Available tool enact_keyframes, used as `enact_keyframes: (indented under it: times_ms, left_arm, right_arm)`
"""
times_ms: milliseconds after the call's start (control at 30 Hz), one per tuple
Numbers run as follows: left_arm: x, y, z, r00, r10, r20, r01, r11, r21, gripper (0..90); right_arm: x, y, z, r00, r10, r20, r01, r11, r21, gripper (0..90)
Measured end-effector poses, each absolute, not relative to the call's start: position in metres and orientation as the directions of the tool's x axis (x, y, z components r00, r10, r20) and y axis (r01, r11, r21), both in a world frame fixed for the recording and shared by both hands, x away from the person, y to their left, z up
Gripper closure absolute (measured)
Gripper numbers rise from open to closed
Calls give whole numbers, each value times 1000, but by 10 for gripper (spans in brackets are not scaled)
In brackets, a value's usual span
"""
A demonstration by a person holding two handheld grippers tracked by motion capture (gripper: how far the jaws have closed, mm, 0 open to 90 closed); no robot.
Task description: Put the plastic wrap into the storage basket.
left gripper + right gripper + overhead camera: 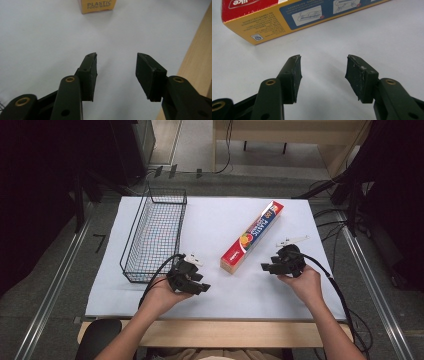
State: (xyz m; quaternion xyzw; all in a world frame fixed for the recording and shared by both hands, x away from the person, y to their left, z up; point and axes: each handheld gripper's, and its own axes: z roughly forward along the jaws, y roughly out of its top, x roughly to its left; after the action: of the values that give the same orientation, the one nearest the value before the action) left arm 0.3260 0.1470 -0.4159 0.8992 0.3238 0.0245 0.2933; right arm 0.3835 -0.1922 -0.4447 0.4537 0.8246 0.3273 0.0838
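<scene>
Box of plastic wrap point(252, 236) lies slantwise mid-tabletop point(215, 290), between left hand-held gripper point(199, 286) and right hand-held gripper point(266, 266), wire basket point(152, 236) far left. In the left gripper view, jaws gape, released, box point(97, 5) ahead. The right gripper view likewise shows nothing held, box point(287, 17) near; a one-sided nudge could spin it away.

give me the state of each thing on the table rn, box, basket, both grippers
plastic wrap box: closed, lying flat on the white sheet, slanted, touched by neither gripper
wire basket: upright, empty, at the sheet's left side
left gripper: jaws apart with nothing between them, pointed toward the box's near end
right gripper: jaws apart with nothing between them, close beside the box's long side
white sheet: flat, covers the table
</scene>
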Motion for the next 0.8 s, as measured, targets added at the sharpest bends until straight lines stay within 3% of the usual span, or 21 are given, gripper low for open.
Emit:
enact_keyframes:
  times_ms: [233, 667, 800]
  left_arm:
    - [322, 153, -404, 806, 564, -179, 550, -603, 578, 405]
    - [327, 156, -404, 812, 556, -178, 536, -589, 604, 375]
    - [330, 157, -405, 793, 569, -219, 567, -556, 607, 381]
  right_arm:
    - [384, -192, -444, -555, 815, 168, 705, 353, 614, 448]
    - [378, -190, -443, -559, 817, 144, 691, 364, 624, 424]
    - [378, -189, -443, -557, 817, 151, 694, 358, 624, 423]
